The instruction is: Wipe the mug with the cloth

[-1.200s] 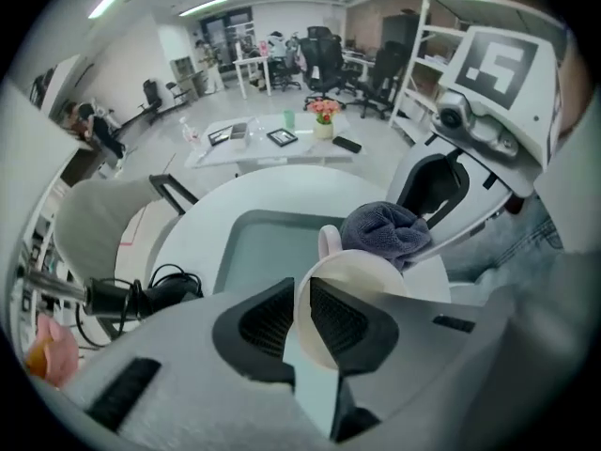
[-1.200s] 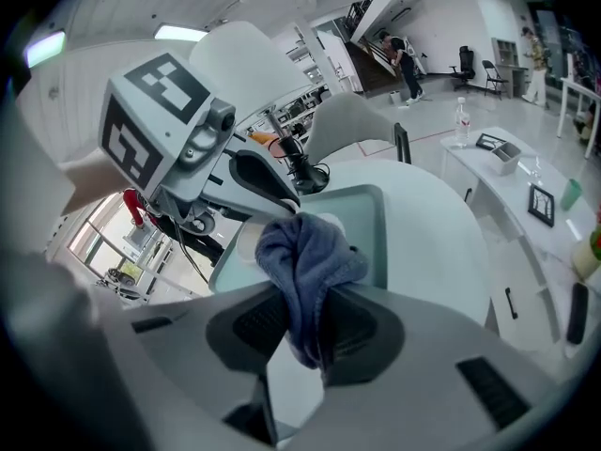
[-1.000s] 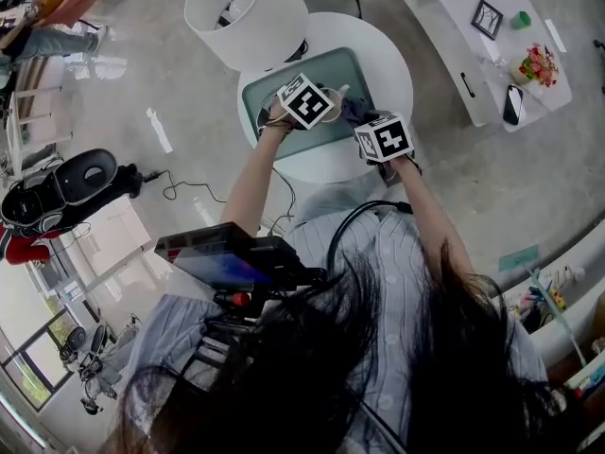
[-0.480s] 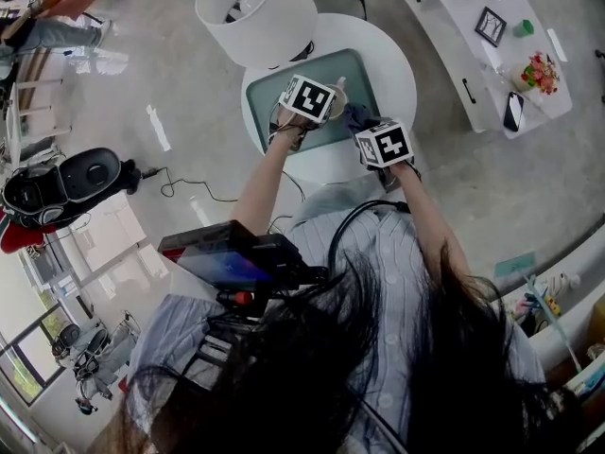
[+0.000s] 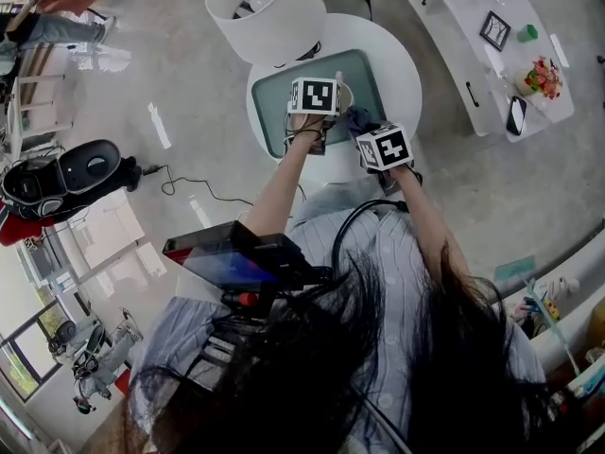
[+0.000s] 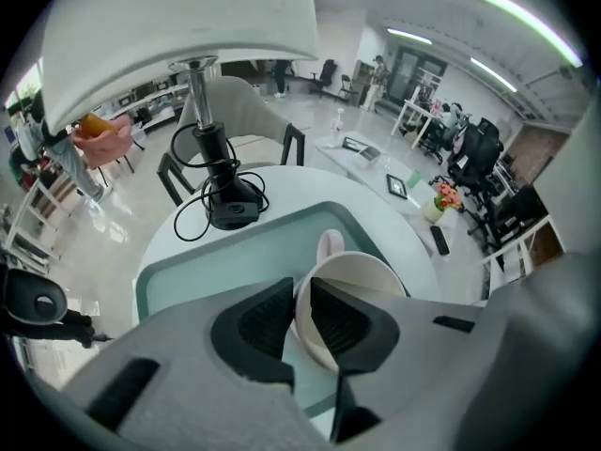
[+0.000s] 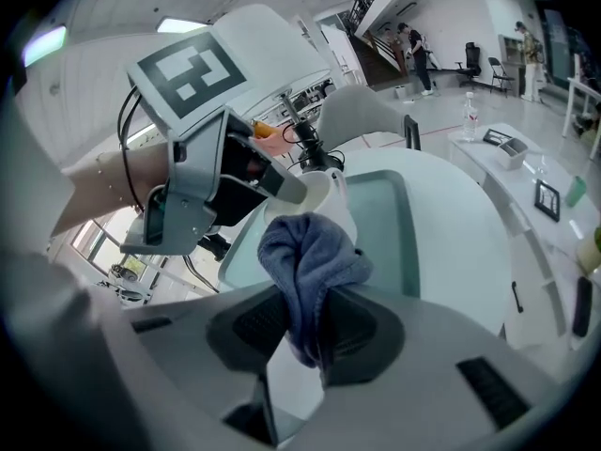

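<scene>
Pinching a bunched blue cloth (image 7: 310,252), the right hand-held gripper (image 7: 302,313) has its jaws shut on it, wad poking out past the tips. Just beyond, the left hand-held gripper (image 6: 302,291) clamps the white mug (image 6: 362,289) by its wall, one jaw inside and one outside. The mug is tilted and held up over the teal tray (image 6: 225,261), handle on the far side. Cloth sits right at the mug's outer side; touching or a small gap, can't tell. Step looks like wiping, at or just before a stroke. Next move probably needs the cloth pressed on and rubbed round while the left steadies the mug; the thin rim pinch could slip. Tray lies on a round white worktop (image 5: 402,64), with a lamp (image 6: 214,191) and coiled cable at the far edge. Beyond: chair (image 6: 239,111), grey floor (image 5: 189,64), long side table (image 5: 454,36), open office.
</scene>
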A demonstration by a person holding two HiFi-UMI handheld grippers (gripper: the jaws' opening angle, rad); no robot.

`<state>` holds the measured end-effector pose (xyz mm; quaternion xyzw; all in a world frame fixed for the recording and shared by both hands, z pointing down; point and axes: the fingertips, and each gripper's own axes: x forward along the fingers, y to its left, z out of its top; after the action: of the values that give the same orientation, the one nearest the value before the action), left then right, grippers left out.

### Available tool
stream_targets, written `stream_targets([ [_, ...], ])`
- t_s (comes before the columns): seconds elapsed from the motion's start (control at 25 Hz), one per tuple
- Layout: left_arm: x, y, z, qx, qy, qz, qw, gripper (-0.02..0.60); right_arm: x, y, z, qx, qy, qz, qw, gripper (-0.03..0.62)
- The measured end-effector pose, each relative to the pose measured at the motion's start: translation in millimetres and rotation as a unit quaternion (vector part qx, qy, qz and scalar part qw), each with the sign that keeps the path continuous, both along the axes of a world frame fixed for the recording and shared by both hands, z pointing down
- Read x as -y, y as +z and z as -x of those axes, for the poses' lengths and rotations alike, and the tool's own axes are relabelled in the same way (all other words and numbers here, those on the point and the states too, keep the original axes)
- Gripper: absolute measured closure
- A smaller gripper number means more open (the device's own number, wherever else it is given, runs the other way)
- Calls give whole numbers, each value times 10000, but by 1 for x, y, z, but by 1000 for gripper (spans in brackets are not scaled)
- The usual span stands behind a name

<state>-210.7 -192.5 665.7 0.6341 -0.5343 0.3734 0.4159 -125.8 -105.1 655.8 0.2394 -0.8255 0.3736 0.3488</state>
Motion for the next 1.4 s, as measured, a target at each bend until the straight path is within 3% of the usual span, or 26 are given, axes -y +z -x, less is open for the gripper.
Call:
stream_targets([
  [0.12,-1,-3,-2,-120,40,-228,9997,515,-1,-1,0,30,48,18,10000,496],
  [0.28,-11,-5,-12,107,1036,-278,9942,515,-1,0,-4,68,59,21,10000,496],
  [0.48,-13,-1,-20,520,2129,-516,9743,499,-2,2,-5,71,43,32,10000,496],
  [0.6,-12,-11,-16,876,2795,-647,9539,497,-5,-1,0,105,65,36,9999,496],
  [0.68,-9,-20,-16,1153,3335,-776,9325,499,-5,-1,0,104,85,30,9999,496],
  [0.76,-3,-27,-19,1476,3958,-884,9021,499,-5,0,-2,97,107,25,9999,496],
  [0.96,2,-31,-28,2285,5366,-980,8064,499,-9,-2,-2,92,128,36,9999,496],
  [1.08,4,-29,-42,2507,5962,-940,7568,499,-10,-1,-4,140,138,73,9998,496],
  [1.16,3,-26,-48,2503,6252,-838,7345,499,-11,-1,-3,150,140,80,9998,496],
  [1.4,3,-22,-48,2544,6713,-662,6930,499,-13,-4,1,158,141,103,9997,496],
])
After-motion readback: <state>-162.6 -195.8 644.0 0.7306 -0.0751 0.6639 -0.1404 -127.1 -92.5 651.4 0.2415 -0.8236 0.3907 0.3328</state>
